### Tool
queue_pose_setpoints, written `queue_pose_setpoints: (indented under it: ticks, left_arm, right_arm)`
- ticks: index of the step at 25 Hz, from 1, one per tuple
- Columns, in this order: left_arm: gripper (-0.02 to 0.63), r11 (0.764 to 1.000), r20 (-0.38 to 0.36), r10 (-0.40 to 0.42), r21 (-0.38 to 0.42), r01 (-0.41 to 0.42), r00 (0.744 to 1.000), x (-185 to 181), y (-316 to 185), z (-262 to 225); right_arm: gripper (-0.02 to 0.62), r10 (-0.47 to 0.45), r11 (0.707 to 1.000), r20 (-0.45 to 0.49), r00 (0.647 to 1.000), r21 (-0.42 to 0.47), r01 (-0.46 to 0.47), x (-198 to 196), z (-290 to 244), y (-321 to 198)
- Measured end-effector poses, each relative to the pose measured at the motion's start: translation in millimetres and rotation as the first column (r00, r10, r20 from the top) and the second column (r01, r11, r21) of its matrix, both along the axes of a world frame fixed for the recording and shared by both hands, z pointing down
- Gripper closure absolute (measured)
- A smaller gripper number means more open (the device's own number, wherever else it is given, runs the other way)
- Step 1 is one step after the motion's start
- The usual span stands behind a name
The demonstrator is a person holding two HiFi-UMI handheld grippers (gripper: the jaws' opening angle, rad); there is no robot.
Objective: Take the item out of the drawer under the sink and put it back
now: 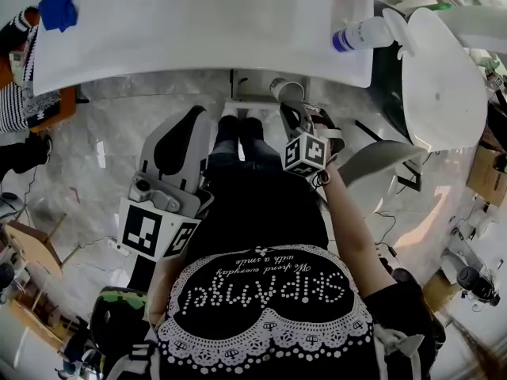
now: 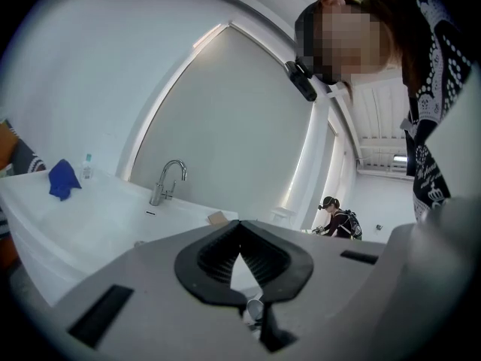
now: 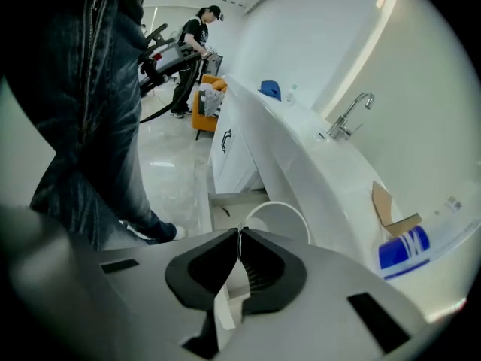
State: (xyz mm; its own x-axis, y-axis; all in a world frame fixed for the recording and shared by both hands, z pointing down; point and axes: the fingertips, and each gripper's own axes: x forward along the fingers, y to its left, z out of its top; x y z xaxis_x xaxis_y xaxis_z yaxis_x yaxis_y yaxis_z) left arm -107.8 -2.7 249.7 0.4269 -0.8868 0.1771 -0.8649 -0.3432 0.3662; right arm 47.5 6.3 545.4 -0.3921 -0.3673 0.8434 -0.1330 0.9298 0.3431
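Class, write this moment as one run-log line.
right gripper: shut on white cup wall | left gripper: shut, empty | white cup: held in front of sink counter

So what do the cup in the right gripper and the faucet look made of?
The cup looks like paper or thin plastic, matt white, its thin wall pinched in the right gripper. The faucet looks metal, polished, by its silver shine.

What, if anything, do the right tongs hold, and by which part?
The right tongs grip a white paper cup by its rim and side wall; the left tongs hold nothing.
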Motion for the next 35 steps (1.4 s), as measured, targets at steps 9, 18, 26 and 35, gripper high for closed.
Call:
queue_pose_setpoints:
  ticks: [9, 18, 26, 35]
  left_arm:
    - [0.601, 0.999, 0.001, 0.033, 0.032, -0.033, 0.999, 5, -8, -6]
    - [0.601, 0.998, 0.005, 0.042, 0.046, -0.042, 0.999, 5, -9, -11]
    - [0.601, 0.997, 0.013, 0.042, 0.058, -0.043, 0.999, 7, -6, -15]
    - [0.601, 0.997, 0.017, 0.050, 0.058, -0.051, 0.999, 9, 1, -13]
  right_arm:
    - [0.566, 0.083, 0.995, 0.073, 0.994, 0.051, -0.086, 5, -41, -7]
    - [0.566, 0.156, 0.986, 0.128, 0.979, 0.041, -0.163, 12, -56, -15]
    - [0.566, 0.274, 0.960, 0.209, 0.939, -0.007, -0.279, 30, -62, -13]
    - [0.566, 0.410, 0.909, 0.315, 0.856, -0.064, -0.412, 37, -85, -16]
